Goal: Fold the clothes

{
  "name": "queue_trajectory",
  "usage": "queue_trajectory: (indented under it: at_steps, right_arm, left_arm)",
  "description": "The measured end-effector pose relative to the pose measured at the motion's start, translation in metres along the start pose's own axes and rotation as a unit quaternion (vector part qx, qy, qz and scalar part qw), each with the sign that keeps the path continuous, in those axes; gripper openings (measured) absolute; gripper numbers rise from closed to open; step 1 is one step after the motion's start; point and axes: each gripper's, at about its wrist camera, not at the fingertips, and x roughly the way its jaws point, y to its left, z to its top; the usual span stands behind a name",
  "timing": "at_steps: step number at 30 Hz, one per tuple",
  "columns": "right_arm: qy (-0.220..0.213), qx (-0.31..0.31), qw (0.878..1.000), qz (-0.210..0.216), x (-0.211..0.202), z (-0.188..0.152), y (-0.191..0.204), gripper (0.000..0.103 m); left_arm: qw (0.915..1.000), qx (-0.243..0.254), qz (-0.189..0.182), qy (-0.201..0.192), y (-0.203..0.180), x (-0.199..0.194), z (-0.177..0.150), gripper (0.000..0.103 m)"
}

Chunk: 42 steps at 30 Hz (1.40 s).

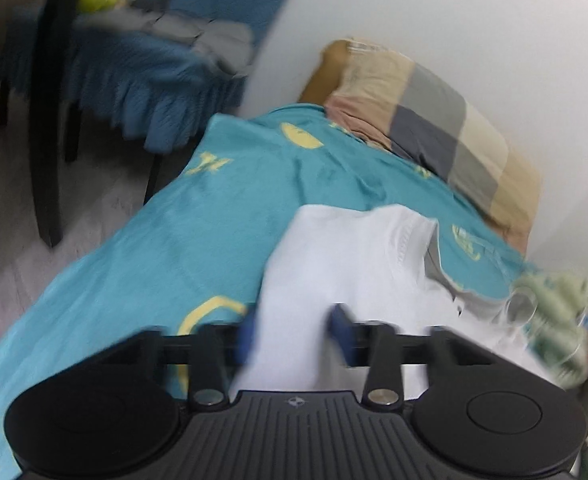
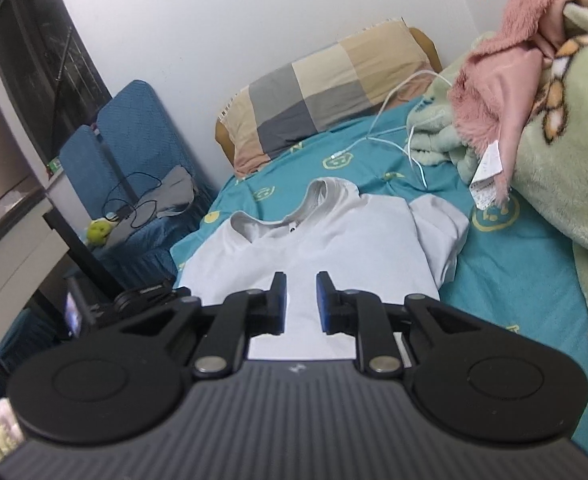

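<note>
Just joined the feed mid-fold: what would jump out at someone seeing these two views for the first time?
A white cotton T-shirt lies spread in the middle of the teal patterned bedsheet, collar toward the checked beige-and-grey pillow at the head of the bed. A heap of pink and green fleece blankets fills the right side. Both tools hover low over the shirt's near edge.

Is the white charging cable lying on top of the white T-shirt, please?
No, the cable lies on the teal sheet beyond the T-shirt.
</note>
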Motion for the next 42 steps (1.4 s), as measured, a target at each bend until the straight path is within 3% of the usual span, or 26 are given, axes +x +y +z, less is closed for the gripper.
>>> queue_trajectory:
  at_steps: [1, 2, 5, 8, 11, 15, 17, 20, 23, 24, 26, 29, 33, 35, 39, 42]
  right_arm:
    - [0.002, 0.007, 1.0, -0.001, 0.001, 0.0, -0.003, 0.019]
    - [0.003, 0.014, 1.0, -0.001, 0.001, 0.001, -0.005, 0.019]
    - [0.002, 0.03, 1.0, -0.008, -0.001, 0.002, -0.012, 0.019]
    - [-0.005, 0.041, 0.999, -0.016, -0.008, 0.003, -0.018, 0.019]
    - [-0.011, 0.052, 0.998, -0.023, -0.013, 0.003, -0.024, 0.019]
    - [-0.013, 0.063, 0.998, -0.028, -0.017, 0.002, -0.03, 0.019]
    - [-0.013, 0.068, 0.997, -0.028, -0.018, 0.002, -0.034, 0.019]
    - [-0.014, 0.073, 0.997, -0.022, -0.02, 0.003, -0.038, 0.019]
    - [-0.012, 0.079, 0.997, -0.02, -0.019, 0.003, -0.041, 0.019]
    - [-0.011, 0.081, 0.996, -0.019, -0.019, 0.003, -0.042, 0.02]
    - [-0.01, 0.087, 0.996, -0.017, -0.019, 0.003, -0.043, 0.019]
    - [-0.009, 0.092, 0.996, -0.017, -0.018, 0.003, -0.044, 0.02]
    - [-0.003, 0.096, 0.995, -0.014, -0.016, 0.002, -0.042, 0.02]
    - [0.002, 0.094, 0.996, -0.014, -0.012, 0.002, -0.041, 0.02]
    - [0.011, 0.086, 0.996, -0.017, -0.004, 0.0, -0.038, 0.02]
    - [0.021, 0.085, 0.996, -0.021, 0.003, -0.002, -0.037, 0.02]
  left_arm:
    - [0.9989, 0.04, 0.02, -0.012, -0.013, -0.001, -0.001, 0.007]
    - [0.9955, 0.082, 0.042, -0.024, -0.027, -0.003, -0.002, 0.006]
    - [0.9814, 0.178, 0.06, -0.042, -0.066, -0.012, -0.006, 0.003]
    - [0.9677, 0.239, 0.05, -0.065, -0.105, -0.031, -0.015, 0.003]
    - [0.9476, 0.31, 0.017, -0.075, -0.152, -0.048, -0.036, 0.003]
    - [0.9246, 0.377, -0.031, -0.049, -0.201, -0.051, -0.075, 0.003]
    - [0.9171, 0.394, -0.054, -0.03, -0.217, -0.047, -0.095, 0.004]
    - [0.9112, 0.405, -0.073, -0.004, -0.227, -0.043, -0.121, 0.014]
    - [0.9091, 0.406, -0.091, 0.006, -0.222, -0.048, -0.137, 0.033]
    - [0.912, 0.399, -0.097, 0.004, -0.217, -0.052, -0.136, 0.043]
    - [0.9205, 0.375, -0.111, -0.003, -0.203, -0.062, -0.129, 0.047]
    - [0.9442, 0.304, -0.124, -0.024, -0.167, -0.085, -0.102, 0.06]
    - [0.9733, 0.204, -0.088, -0.057, -0.113, -0.082, -0.05, 0.071]
    - [0.9834, 0.158, -0.068, -0.058, -0.09, -0.066, -0.031, 0.074]
    - [0.995, 0.079, -0.044, -0.042, -0.048, -0.032, 0.001, 0.079]
    - [0.9964, 0.037, -0.076, 0.003, -0.025, -0.015, 0.011, 0.079]
